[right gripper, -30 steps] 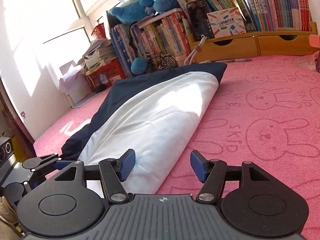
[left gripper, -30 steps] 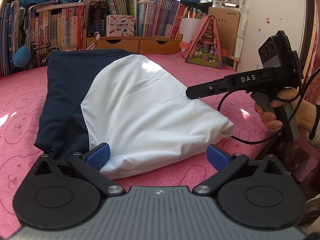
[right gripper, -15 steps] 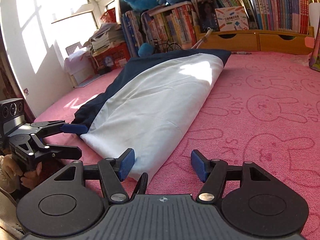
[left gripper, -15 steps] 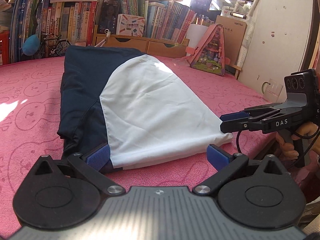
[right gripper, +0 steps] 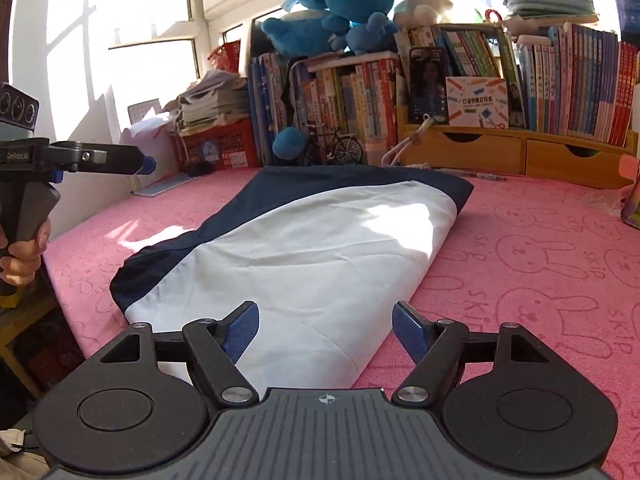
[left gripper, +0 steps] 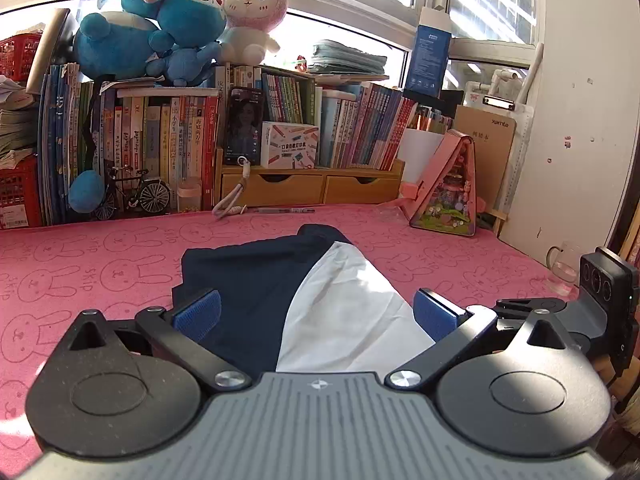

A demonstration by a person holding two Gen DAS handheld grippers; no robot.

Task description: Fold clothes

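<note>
A folded navy and white garment [left gripper: 304, 300] lies flat on the pink rabbit-print mat [left gripper: 80, 264]. It also shows in the right wrist view [right gripper: 304, 240], white part uppermost. My left gripper [left gripper: 316, 312] is open and empty, raised above the garment's near end. My right gripper [right gripper: 324, 332] is open and empty, low over the garment's white near corner. The left gripper also shows at the left edge of the right wrist view [right gripper: 132, 162], held up off the mat. The right gripper's body shows at the right edge of the left wrist view [left gripper: 600, 304].
A row of books [left gripper: 160, 148], wooden drawers [left gripper: 312, 188], a toy bicycle [left gripper: 132, 196] and plush toys [left gripper: 160, 20] line the mat's far edge. A pink house-shaped box [left gripper: 444, 188] stands at the far right. A glass mug [left gripper: 564, 264] sits by the right wall.
Both grippers have pulled back and risen from the garment. The left wrist view now tilts up toward the bookshelf. The garment has not moved.
</note>
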